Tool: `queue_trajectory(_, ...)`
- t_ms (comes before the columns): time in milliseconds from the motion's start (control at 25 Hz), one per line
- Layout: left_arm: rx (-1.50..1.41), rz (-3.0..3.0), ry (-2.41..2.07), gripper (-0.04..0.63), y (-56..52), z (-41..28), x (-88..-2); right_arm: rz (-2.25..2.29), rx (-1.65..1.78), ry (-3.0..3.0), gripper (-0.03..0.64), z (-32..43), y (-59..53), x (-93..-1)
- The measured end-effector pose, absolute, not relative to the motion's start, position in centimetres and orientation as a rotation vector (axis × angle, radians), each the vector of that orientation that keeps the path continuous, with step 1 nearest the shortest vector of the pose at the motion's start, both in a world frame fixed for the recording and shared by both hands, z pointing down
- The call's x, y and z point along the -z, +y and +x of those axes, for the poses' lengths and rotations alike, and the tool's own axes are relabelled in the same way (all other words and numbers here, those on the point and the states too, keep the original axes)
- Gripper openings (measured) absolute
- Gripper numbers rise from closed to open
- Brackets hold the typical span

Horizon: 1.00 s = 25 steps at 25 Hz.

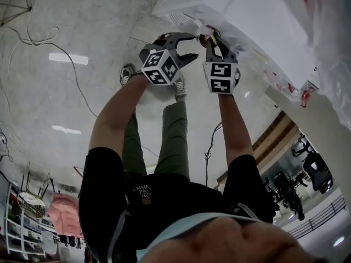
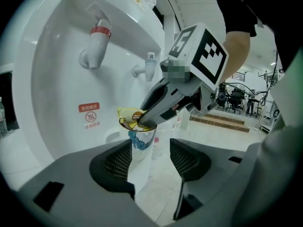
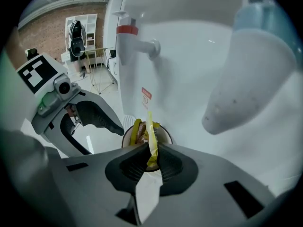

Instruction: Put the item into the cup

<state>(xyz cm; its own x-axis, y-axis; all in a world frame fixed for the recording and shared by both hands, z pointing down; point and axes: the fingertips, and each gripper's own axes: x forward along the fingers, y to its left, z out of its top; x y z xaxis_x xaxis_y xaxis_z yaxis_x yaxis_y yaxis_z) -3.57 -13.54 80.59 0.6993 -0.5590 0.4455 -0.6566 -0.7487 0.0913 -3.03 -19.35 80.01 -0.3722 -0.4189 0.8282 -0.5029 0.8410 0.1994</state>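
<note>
A paper cup (image 2: 142, 143) with a blue print stands against the white water dispenser (image 2: 57, 89), below its taps. A yellow packet (image 3: 152, 135) hangs over the cup (image 3: 163, 135), lower end inside the rim, and my right gripper (image 3: 152, 162) is shut on it from above. In the left gripper view the packet (image 2: 128, 114) pokes out of the cup with the right gripper's fingers (image 2: 163, 103) on it. My left gripper (image 2: 150, 160) is open, its jaws standing either side of the cup without touching it. In the head view both grippers (image 1: 194, 45) (image 1: 211, 38) meet at the dispenser.
The dispenser has a red-banded tap (image 2: 98, 44) and a blue one (image 2: 149, 66) above the cup, and a red label (image 2: 89, 116) on its front. Cables (image 1: 33, 40) lie on the shiny floor. Clear plastic wrap (image 1: 323, 48) covers the dispenser's right side.
</note>
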Motion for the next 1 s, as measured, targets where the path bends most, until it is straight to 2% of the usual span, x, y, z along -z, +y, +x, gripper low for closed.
queue_trajectory(120, -0.579, 2.659, -0.974, 0.25, -13.5, -3.5, -80.7, 0.701, -0.111, -2.068, 0.068, -3.1, -19.5, -79.5)
queue_trajectory(200, -0.581, 2.653, -0.976, 0.25, -13.6, -3.4, -80.7, 0.727, -0.125, -2.093, 0.109, -3.0, -19.8, -79.0)
queue_trajectory(440, -0.573, 2.633, -1.01, 0.25, -13.7, -3.8, -80.1, 0.796, -0.16, -2.146, 0.144, -2.4, -19.7, -77.2)
queue_trajectory(800, -0.515, 2.6, -1.093, 0.249, -12.9, -4.8, -75.7, 0.936, -0.267, -2.167, 0.141, 0.6, -17.7, -74.0)
queue_trajectory(920, -0.484, 2.599, -1.12, 0.246, -12.4, -5.0, -72.9, 0.99, -0.274, -2.195, 0.092, 1.4, -17.3, -71.7)
queue_trajectory(1000, -0.464, 2.604, -1.143, 0.212, -12.0, -5.1, -70.8, 1.027, -0.28, -2.205, 0.071, 2.0, -16.8, -70.0)
